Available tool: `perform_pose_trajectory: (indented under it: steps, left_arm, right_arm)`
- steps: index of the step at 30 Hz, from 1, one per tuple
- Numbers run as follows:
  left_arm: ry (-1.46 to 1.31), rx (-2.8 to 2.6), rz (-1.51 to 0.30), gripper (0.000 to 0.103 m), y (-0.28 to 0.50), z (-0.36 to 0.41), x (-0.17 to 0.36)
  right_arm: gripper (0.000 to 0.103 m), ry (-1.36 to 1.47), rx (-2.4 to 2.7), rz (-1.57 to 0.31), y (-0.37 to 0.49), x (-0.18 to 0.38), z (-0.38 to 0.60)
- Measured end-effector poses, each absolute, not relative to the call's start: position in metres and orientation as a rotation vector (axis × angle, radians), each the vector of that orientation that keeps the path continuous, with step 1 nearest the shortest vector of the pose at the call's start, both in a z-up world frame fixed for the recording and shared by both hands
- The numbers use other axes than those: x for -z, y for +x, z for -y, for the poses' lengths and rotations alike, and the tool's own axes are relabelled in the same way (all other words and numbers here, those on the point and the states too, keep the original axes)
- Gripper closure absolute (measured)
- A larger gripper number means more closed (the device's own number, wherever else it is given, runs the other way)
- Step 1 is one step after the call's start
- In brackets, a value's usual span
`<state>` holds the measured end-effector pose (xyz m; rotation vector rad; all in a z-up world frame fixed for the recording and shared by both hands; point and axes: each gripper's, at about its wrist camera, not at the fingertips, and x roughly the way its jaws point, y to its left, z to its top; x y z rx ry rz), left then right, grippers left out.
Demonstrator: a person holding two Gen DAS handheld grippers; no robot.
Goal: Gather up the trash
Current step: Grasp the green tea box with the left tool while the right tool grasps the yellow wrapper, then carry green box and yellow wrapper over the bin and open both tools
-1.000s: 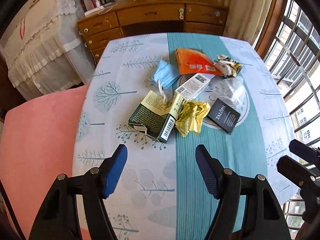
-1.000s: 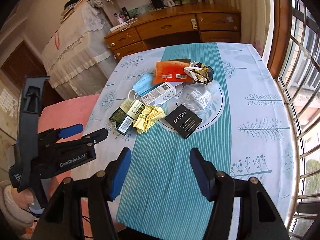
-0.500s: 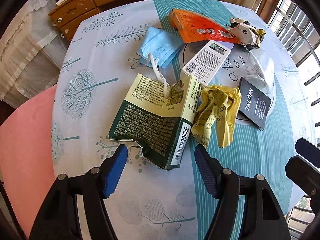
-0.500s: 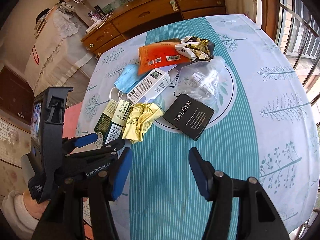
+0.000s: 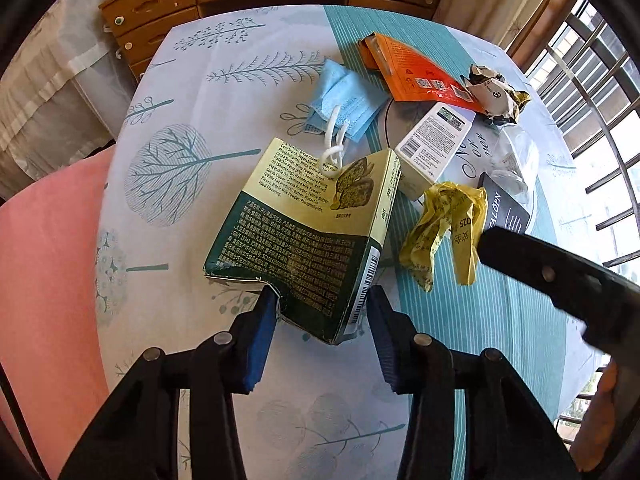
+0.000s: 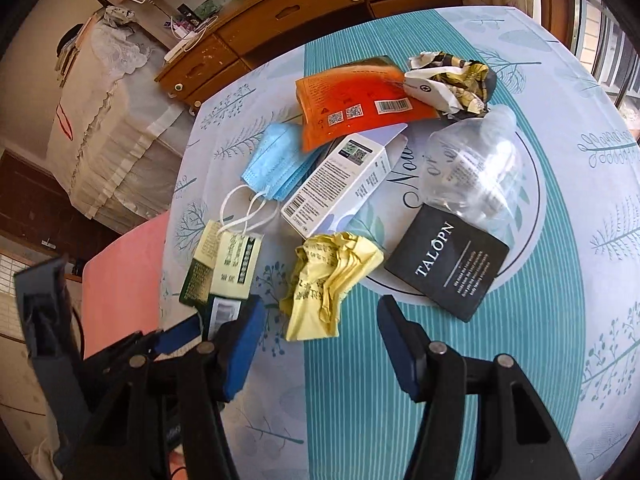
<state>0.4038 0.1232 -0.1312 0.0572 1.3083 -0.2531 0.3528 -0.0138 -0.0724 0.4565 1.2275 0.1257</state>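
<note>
Green carton (image 5: 304, 236) lies flat, long axis running away from left gripper (image 5: 320, 312), whose jaws are closing around its torn near end

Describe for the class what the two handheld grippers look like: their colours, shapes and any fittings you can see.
Both are alike. The left gripper and the right gripper each have two black plastic arms joined with round silver rivets, tipped with flat blue pads. Seen from the right wrist view, the left gripper's body is a tall black block. A pale cuff shows below it.
</note>
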Motion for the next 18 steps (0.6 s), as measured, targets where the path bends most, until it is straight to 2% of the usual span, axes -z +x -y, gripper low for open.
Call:
perform_pose_trajectory:
  steps: [4, 5, 6, 7, 8, 18]
  left_arm:
    - [0.070, 0.268, -1.294, 0.059, 0.386, -0.131, 0.124]
    - [0.070, 0.272, -1.291, 0.059, 0.381, -0.133, 0.123]
    - [0.069, 0.275, -1.291, 0.059, 0.378, -0.136, 0.122]
    - [0.068, 0.279, -1.290, 0.059, 0.375, -0.137, 0.121]
    - [0.069, 0.283, -1.288, 0.059, 0.372, -0.139, 0.120]
    - [0.063, 0.315, -1.242, 0.059, 0.339, -0.138, 0.098]
  right_arm:
    - [0.044, 0.433, -0.067, -1.265, 0.368, 0.089, 0.004]
    - [0.050, 0.426, -0.054, -1.273, 0.370, 0.094, 0.002]
    - [0.068, 0.423, -0.053, -1.283, 0.372, 0.099, 0.000]
    - [0.078, 0.423, -0.055, -1.301, 0.372, 0.104, -0.001]
    - [0.082, 0.427, -0.057, -1.303, 0.370, 0.106, -0.002]
    - [0.086, 0.373, -0.069, -1.245, 0.323, 0.077, 0.001]
